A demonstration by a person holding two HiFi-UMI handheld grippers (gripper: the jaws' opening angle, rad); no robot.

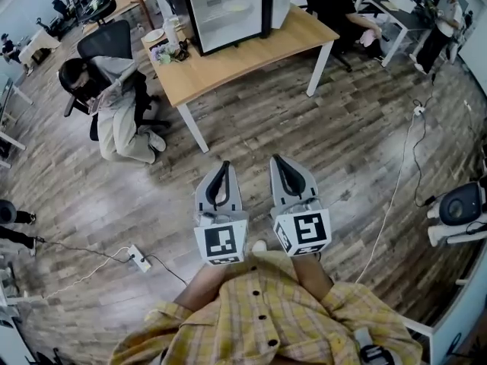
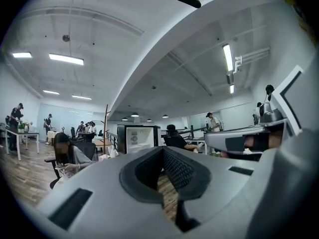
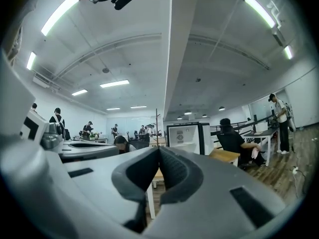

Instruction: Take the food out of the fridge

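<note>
A small black fridge point(image 1: 228, 6) with a glass door stands shut on a wooden table point(image 1: 251, 63) some way ahead of me; pale contents show faintly behind the glass. My left gripper point(image 1: 224, 166) and right gripper point(image 1: 275, 160) are held side by side close to my body, pointing level toward the table. Both are shut with nothing between the pads. The fridge point(image 2: 139, 137) shows beyond the tip of the left gripper point(image 2: 163, 149) in the left gripper view. In the right gripper view the fridge point(image 3: 187, 133) is just right of the right gripper point(image 3: 159, 149).
A person sits in an office chair point(image 1: 114, 105) left of the table, and small items point(image 1: 163, 42) crowd the table's left end. A power strip point(image 1: 138, 258) and cables lie on the wood floor. A white cable point(image 1: 389, 204) and a wheeled device point(image 1: 460, 207) are at right.
</note>
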